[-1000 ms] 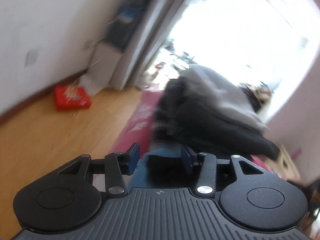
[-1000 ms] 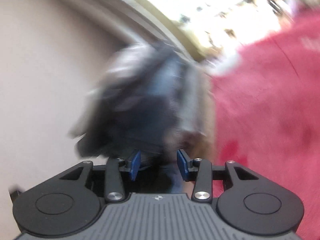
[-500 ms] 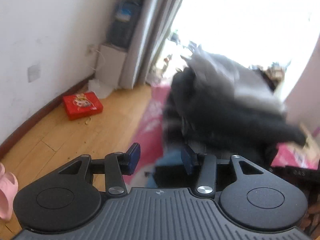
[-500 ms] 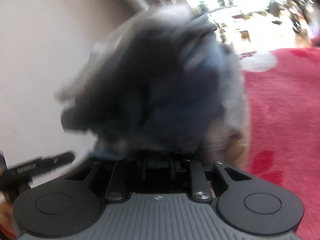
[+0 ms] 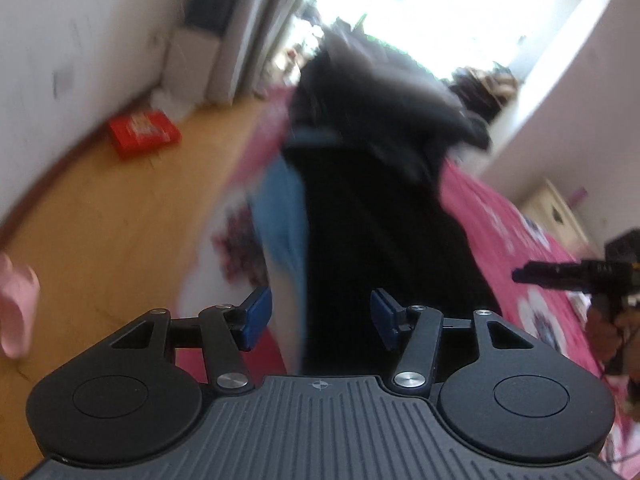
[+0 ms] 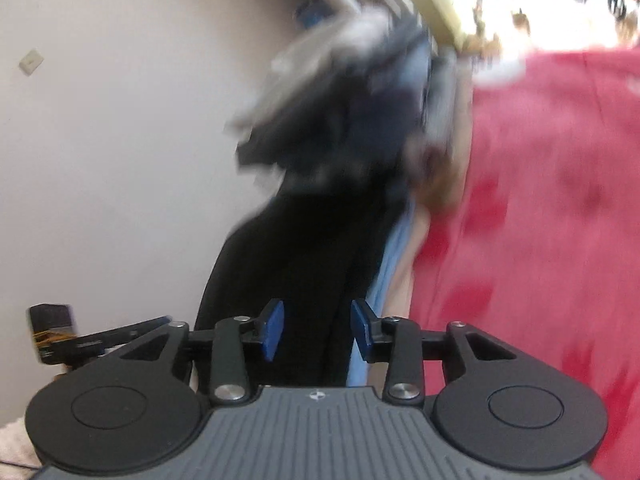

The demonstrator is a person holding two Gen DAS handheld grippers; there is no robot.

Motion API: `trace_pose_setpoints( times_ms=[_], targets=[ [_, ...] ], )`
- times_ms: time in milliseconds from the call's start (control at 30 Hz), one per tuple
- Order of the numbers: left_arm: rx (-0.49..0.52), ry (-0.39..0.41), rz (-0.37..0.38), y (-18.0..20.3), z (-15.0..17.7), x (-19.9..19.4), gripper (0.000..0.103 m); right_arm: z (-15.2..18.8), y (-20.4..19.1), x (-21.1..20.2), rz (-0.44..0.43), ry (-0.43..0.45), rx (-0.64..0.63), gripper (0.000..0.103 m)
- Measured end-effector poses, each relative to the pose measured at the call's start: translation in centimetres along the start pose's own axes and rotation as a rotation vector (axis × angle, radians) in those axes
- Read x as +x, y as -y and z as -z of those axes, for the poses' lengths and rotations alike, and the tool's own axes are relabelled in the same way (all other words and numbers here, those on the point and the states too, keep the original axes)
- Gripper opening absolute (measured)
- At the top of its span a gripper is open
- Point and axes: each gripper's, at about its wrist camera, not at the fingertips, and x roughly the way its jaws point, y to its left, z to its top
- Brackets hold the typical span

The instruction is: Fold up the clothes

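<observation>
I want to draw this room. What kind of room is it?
Probably a bedroom at home. A pink flowered blanket covers what looks like a bed, dark clothes lie piled on it, and beside it there is a wooden floor with a pink slipper.

Two wrist cameras, each looking forward and down along its own jaws, close over the bed.

The left view sat behind the left gripper [image 5: 320, 320] at the frame's bottom and faced the bright window at upper right, with the wooden floor [image 5: 120, 208] at left. The right view sat behind the right gripper [image 6: 318, 330] and faced a pale wall [image 6: 120, 140] at left. Both shared the dark clothes [image 5: 380, 220] at centre, the pink blanket [image 5: 500, 216], and blur; each caught the other gripper at its edge.
</observation>
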Motion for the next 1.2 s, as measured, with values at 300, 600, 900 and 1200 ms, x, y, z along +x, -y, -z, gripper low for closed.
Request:
trace_pose_setpoints(
  times_ms=[300,600,900,1200],
  targets=[
    [-0.019,-0.066,0.061,-0.8,2.3,2.6,0.055,5.3,1.8,0.4,-0.027,-0.099,0.112,0.055],
    [0.002,-0.065,0.112,-1.1,3.1,3.3,0.05,6.0,1.5,3.5,-0.03,-0.196,0.078,0.043],
    [-0.039,-0.021,0.125,-0.6,2.2,1.1,0.007,4.9,0.1,2.8,-0.048,-0.183,0.041,0.008],
    [0.066,0.083,0.131,1.3,-1.4,-1.1,0.007,2.5,-2.1,0.7,-0.108,-0.063,0.013,0.008]
  ],
)
